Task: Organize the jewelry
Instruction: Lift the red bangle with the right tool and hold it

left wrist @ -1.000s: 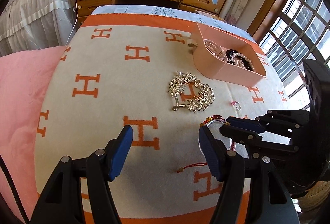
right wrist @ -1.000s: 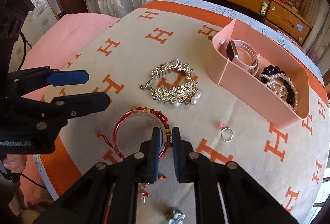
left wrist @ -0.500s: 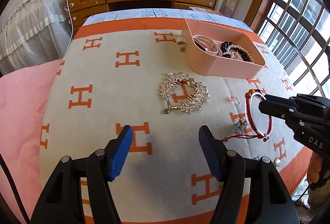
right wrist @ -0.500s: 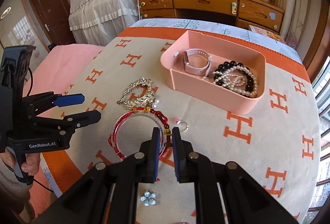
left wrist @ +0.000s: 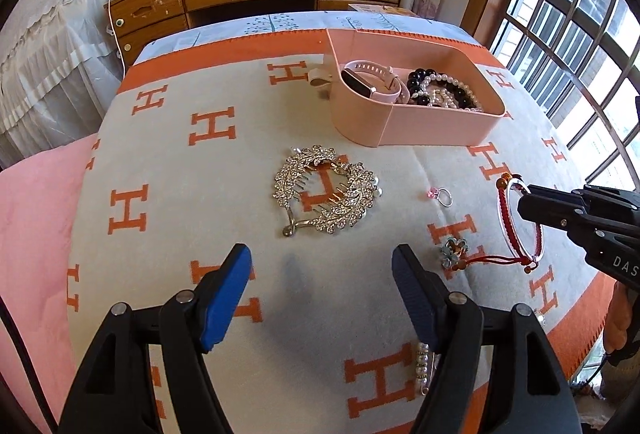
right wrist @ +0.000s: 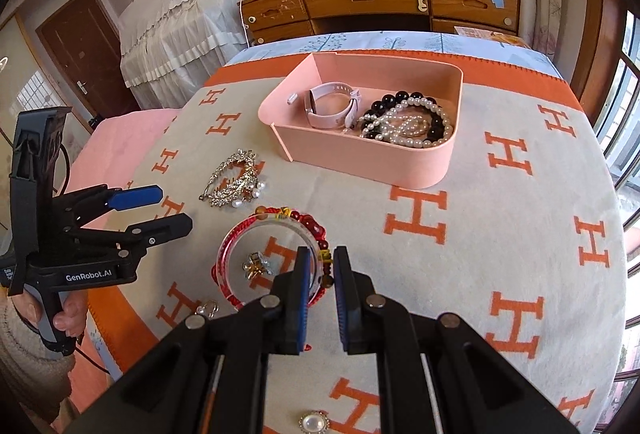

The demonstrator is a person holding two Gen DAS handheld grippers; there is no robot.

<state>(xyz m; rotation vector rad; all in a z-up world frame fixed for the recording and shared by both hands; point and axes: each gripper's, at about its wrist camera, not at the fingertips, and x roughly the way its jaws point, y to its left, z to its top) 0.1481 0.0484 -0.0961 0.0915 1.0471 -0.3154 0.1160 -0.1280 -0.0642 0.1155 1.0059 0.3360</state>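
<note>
i am holding the red bracelet in my right tongs, which are pinching its rim on the side nearest me; the ring is hanging roughly upright off the tips, clear of the blanket. the pink tray is lying ahead of the right tongs and a little to the right, well apart, its long axis running left to right across the view. inside it the pink watch is sitting in the left part and the pearl and black bead strands in the right part. my left tongs are spread with nothing between them and have just been opening wider; they are pointing at the rhinestone hair comb, which is lying just ahead of them, between them and the tray. judging by this, the right hand is the one nearer to a drop into the tray, and the left is the one nearer the comb.
</note>
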